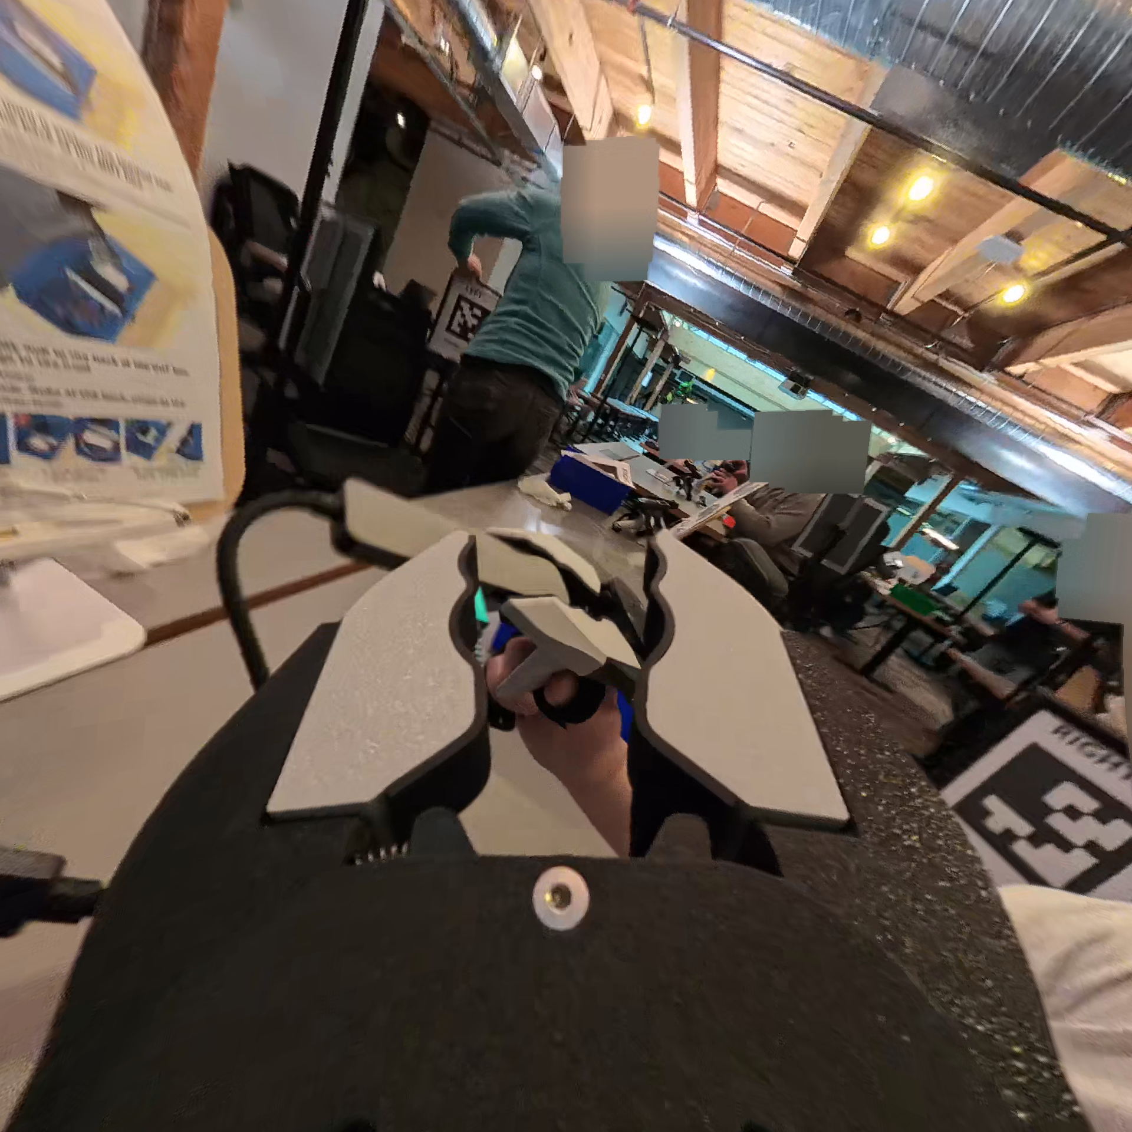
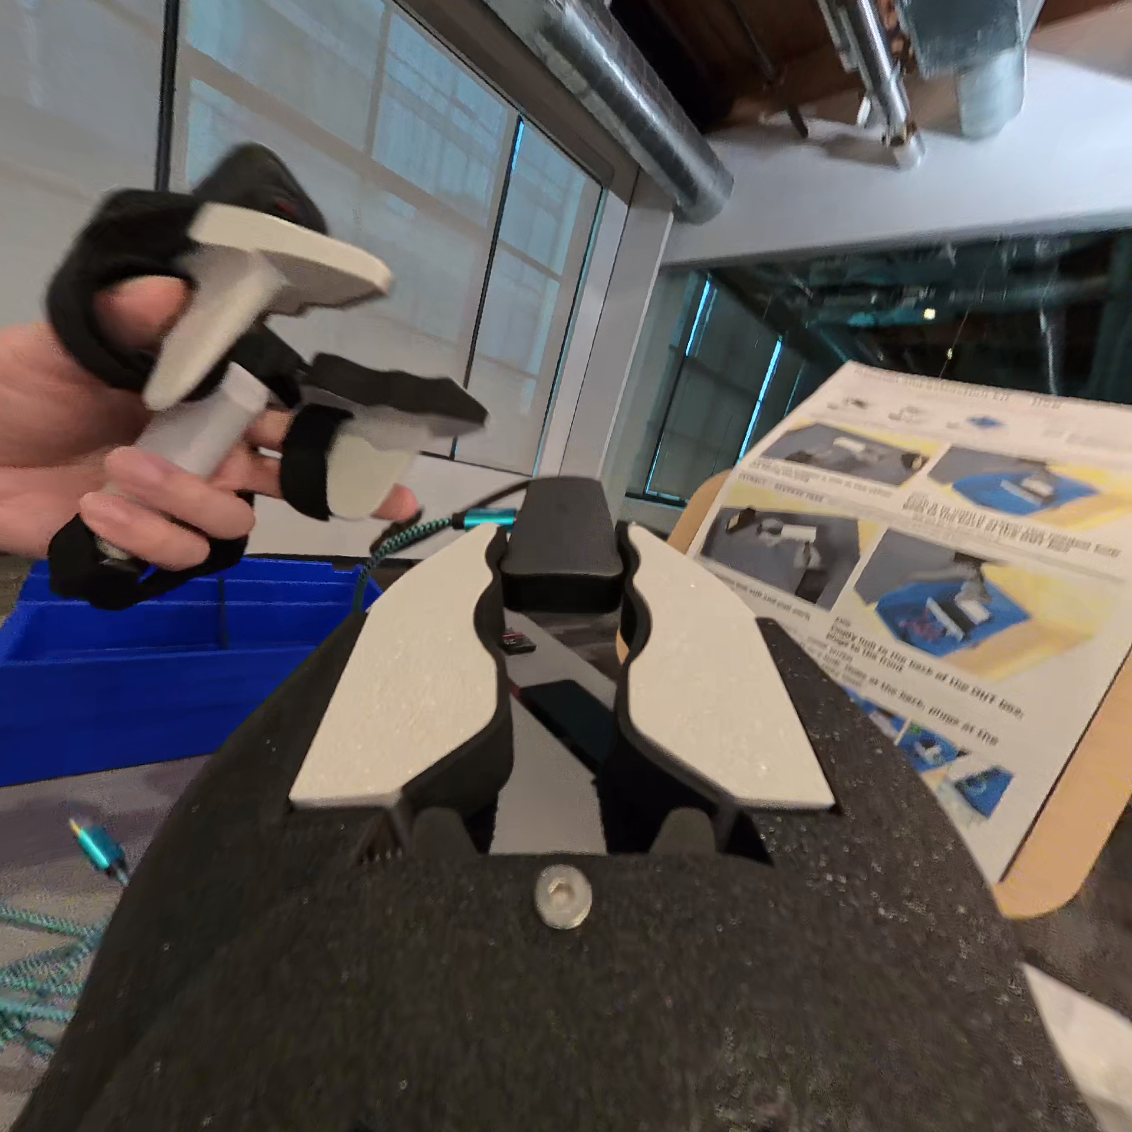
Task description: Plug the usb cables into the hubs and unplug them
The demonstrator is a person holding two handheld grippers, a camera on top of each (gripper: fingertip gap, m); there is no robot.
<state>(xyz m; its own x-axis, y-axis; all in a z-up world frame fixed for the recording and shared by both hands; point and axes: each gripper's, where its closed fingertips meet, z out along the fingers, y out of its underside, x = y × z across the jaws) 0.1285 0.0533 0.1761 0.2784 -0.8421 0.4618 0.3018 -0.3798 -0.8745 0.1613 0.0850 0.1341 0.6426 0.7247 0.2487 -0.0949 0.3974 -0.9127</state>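
My right gripper (image 2: 562, 539) is shut on a black USB hub (image 2: 560, 576), gripping its near end and holding it above the table. A teal USB plug (image 2: 484, 520) on a braided teal cable (image 2: 392, 545) sits in the hub's left side. My left gripper (image 2: 429, 349) is open and empty, held in a hand up and to the left of the hub. In the left wrist view my left gripper (image 1: 560, 551) faces the right gripper (image 1: 551, 600). A pale-looking slab with a black cable (image 1: 233, 600) juts out to the left there, probably the hub.
A blue bin (image 2: 153, 643) stands to the left. A loose teal plug (image 2: 98, 851) and coiled teal cable (image 2: 37, 980) lie on the table. An instruction sheet on a wooden board (image 2: 919, 582) stands to the right. A dark flat device (image 2: 569, 704) lies below my right gripper. People work at far tables (image 1: 765, 520). Some 6 cm of space lies between my two pairs of fingers.
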